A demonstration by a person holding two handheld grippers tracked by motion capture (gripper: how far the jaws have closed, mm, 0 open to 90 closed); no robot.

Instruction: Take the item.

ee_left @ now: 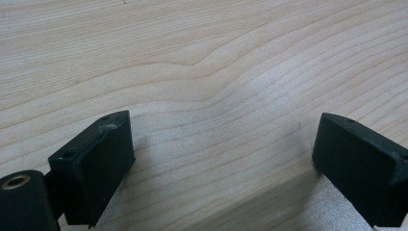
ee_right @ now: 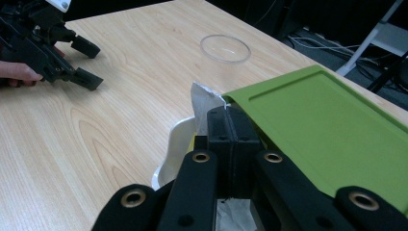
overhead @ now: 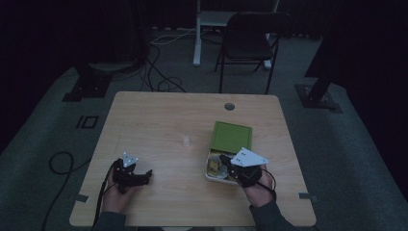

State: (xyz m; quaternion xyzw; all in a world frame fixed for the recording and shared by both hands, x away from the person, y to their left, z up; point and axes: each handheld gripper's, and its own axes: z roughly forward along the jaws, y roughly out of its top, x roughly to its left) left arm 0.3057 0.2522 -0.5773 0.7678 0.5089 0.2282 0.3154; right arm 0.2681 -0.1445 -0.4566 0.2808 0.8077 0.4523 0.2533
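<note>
A white box (overhead: pixel 210 176) with a green lid (overhead: pixel 231 136) slid partly back stands at the table's right front. My right gripper (overhead: pixel 223 159) reaches into its open end. In the right gripper view, my right gripper (ee_right: pixel 230 120) is shut on a silvery packet (ee_right: pixel 201 102) held just above the box rim (ee_right: pixel 174 144), beside the green lid (ee_right: pixel 327 130). My left gripper (overhead: pixel 146 176) rests low at the table's left front, open. Its jaws (ee_left: pixel 221 154) stand wide apart over bare wood with nothing between them. The other gripper (ee_right: pixel 79 62) also appears far off in the right gripper view.
A small clear glass dish (ee_right: pixel 225 48) sits mid-table (overhead: pixel 186 141), between the two grippers. A cable hole (overhead: pixel 229 106) lies near the table's far edge. A black folding chair (overhead: pixel 250 41) and floor cables stand beyond the table.
</note>
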